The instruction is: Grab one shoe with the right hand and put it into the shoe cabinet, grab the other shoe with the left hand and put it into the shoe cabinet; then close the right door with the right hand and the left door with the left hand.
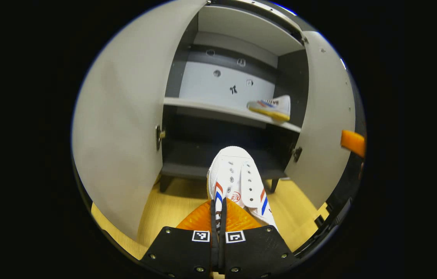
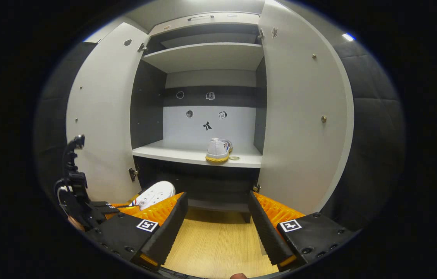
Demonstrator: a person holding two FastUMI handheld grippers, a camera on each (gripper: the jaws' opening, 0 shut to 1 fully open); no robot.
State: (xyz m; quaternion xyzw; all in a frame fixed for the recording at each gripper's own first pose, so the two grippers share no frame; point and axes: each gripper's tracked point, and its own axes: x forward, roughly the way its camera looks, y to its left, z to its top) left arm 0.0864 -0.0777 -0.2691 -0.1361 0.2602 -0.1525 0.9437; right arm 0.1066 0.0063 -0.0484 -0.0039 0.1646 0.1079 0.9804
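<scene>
My left gripper (image 1: 218, 205) is shut on a white shoe (image 1: 238, 182) with red and blue stripes, held toe-forward in front of the open shoe cabinet (image 1: 218, 112). The other white shoe (image 1: 272, 107) with a yellow sole lies on the cabinet's middle shelf at the right. In the right gripper view that shelved shoe (image 2: 218, 149) sits on the shelf (image 2: 172, 153) straight ahead. My right gripper (image 2: 216, 211) stands open and holds nothing, back from the cabinet. The left gripper (image 2: 86, 209) with its held shoe (image 2: 155, 193) shows at the lower left there.
Both grey doors stand open: the left door (image 1: 121, 128) and the right door (image 1: 325, 128); likewise the left door (image 2: 102, 116) and right door (image 2: 303, 116). The cabinet stands on a light wood floor (image 2: 218, 240). A lower shelf (image 1: 191, 168) lies under the middle one.
</scene>
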